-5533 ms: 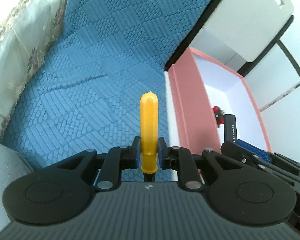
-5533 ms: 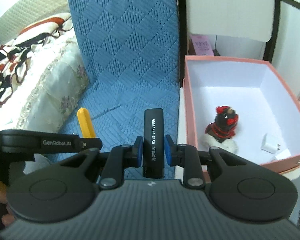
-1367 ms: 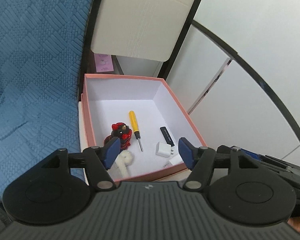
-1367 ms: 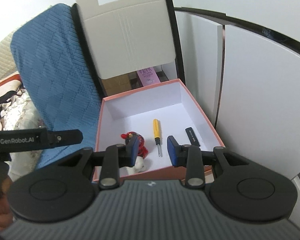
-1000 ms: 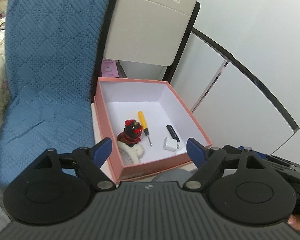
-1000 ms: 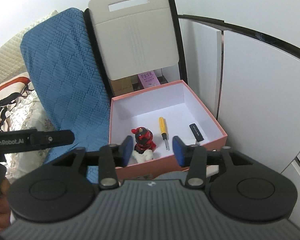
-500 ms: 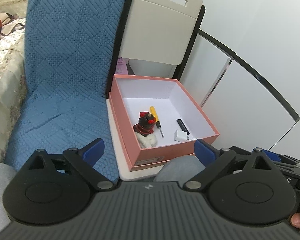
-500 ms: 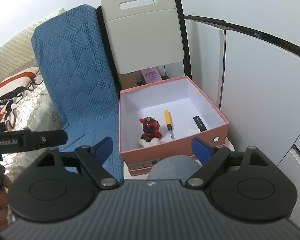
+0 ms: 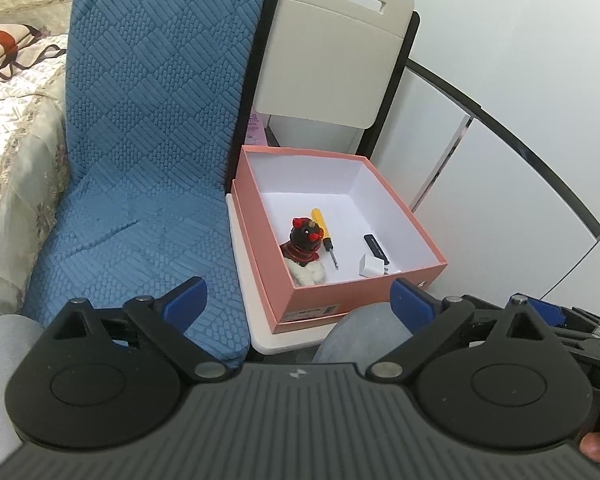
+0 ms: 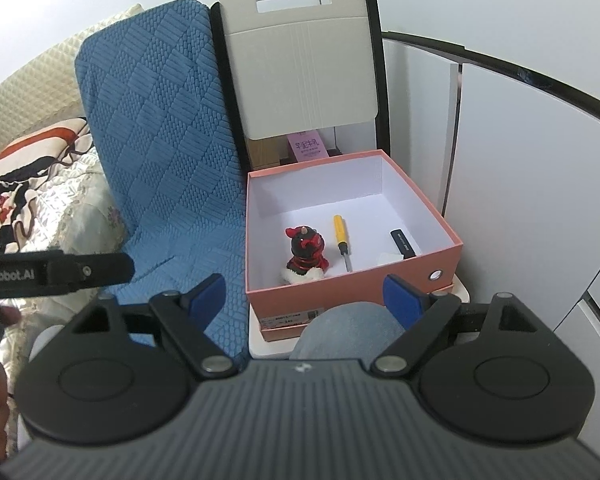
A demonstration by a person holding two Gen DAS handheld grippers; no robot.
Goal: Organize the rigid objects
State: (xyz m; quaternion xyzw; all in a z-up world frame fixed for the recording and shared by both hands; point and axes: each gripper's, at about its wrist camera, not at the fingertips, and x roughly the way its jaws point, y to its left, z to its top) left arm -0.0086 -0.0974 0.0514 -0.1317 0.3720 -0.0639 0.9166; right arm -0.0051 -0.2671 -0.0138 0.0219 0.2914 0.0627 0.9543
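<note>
A pink box (image 9: pixel 336 296) (image 10: pixel 352 280) with a white inside holds a black-and-red figurine (image 9: pixel 303 242) (image 10: pixel 305 254), a yellow-handled screwdriver (image 9: pixel 322 228) (image 10: pixel 341 234), a black stick (image 9: pixel 376 246) (image 10: pixel 402 243) and a white charger plug (image 9: pixel 372 266) (image 10: pixel 388 258). My left gripper (image 9: pixel 298 298) is wide open and empty, held back from and above the box. My right gripper (image 10: pixel 306 294) is also wide open and empty, in front of the box.
A blue quilted cover (image 9: pixel 148 140) (image 10: pixel 164 140) lies left of the box. A beige folding chair back (image 9: pixel 332 52) (image 10: pixel 300 68) stands behind it. White panels (image 10: pixel 520 184) are on the right, a patterned bedspread (image 10: pixel 32 188) on the left, and a denim knee (image 10: pixel 344 332) just below the box.
Both grippers let go of the screwdriver and the black stick, which now lie in the box. Both have pulled back and up, and their jaws have opened wider.
</note>
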